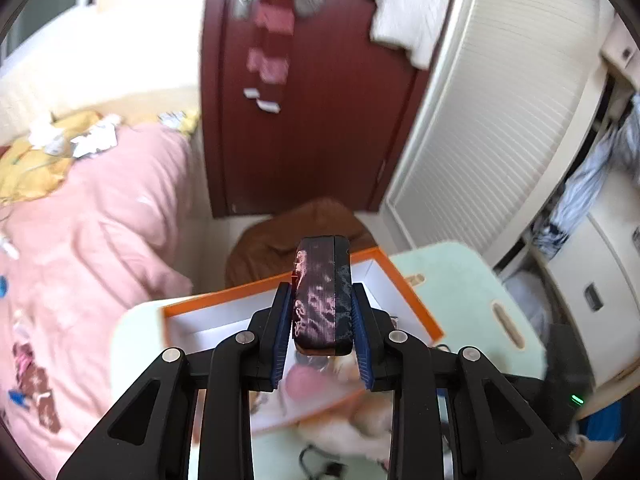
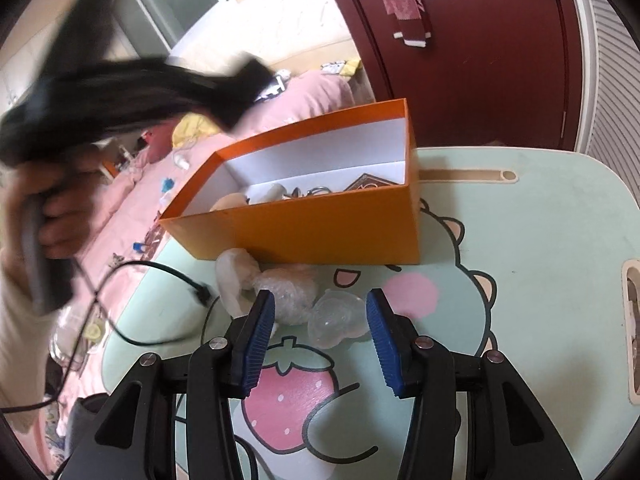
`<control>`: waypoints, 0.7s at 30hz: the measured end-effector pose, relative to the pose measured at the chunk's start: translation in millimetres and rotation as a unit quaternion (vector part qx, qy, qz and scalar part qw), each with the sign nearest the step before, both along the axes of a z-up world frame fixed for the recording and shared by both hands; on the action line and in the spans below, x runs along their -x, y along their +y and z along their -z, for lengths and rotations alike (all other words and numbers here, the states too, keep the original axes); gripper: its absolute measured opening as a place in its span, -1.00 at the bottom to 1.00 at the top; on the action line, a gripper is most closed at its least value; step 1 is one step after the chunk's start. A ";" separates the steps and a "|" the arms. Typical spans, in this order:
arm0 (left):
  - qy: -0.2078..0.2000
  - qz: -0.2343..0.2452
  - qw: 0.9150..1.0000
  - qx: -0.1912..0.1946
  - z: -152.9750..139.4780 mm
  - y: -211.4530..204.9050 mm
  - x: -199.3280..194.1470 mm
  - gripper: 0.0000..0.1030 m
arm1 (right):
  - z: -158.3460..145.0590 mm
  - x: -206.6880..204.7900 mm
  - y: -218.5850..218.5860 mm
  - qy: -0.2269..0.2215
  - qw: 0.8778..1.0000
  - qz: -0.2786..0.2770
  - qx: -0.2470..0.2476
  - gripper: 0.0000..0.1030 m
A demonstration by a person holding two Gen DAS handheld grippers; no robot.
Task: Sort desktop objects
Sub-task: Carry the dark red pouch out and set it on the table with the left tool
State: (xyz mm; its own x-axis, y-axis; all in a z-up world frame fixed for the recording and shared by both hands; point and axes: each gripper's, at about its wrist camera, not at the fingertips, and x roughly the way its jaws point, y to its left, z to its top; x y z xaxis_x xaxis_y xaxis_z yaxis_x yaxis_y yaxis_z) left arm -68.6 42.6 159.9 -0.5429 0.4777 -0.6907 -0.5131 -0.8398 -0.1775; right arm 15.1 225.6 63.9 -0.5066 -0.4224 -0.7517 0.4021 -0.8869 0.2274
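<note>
Pale green cartoon-print table (image 2: 540, 208) carries orange box (image 2: 320, 232); just before it lie bubble-wrap bundle (image 2: 288, 292), clear plastic piece (image 2: 340, 320), black cable (image 2: 160, 304).

We see the box (image 2: 320, 224) on the bench (image 2: 540, 220), small things inside it. Before it lie a wrap wad (image 2: 288, 292) and a shell (image 2: 340, 320), touching; a cable (image 2: 160, 276) lies left, the bed (image 2: 312, 92) behind.

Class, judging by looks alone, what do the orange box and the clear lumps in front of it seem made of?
Orange box: probably cardboard, matte, with thin folded walls and a white inside. Clear lumps: seemingly soft plastic wrap, crinkled, see-through and glinting.
</note>
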 end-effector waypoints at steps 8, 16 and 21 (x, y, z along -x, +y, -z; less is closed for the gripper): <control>-0.020 -0.043 0.999 0.013 23.8 -53.8 -52.7 -0.42 | 3.4 -0.2 0.1 0.002 1.000 0.011 -0.005 -0.09; -0.103 -0.069 0.992 0.017 107.7 -51.6 -69.7 -0.42 | -3.6 1.6 0.1 0.013 0.999 0.021 -0.023 -0.08; -0.108 -0.068 0.991 0.026 125.1 -45.9 -75.6 -0.42 | -12.0 5.9 -0.3 0.012 0.999 0.020 -0.031 -0.08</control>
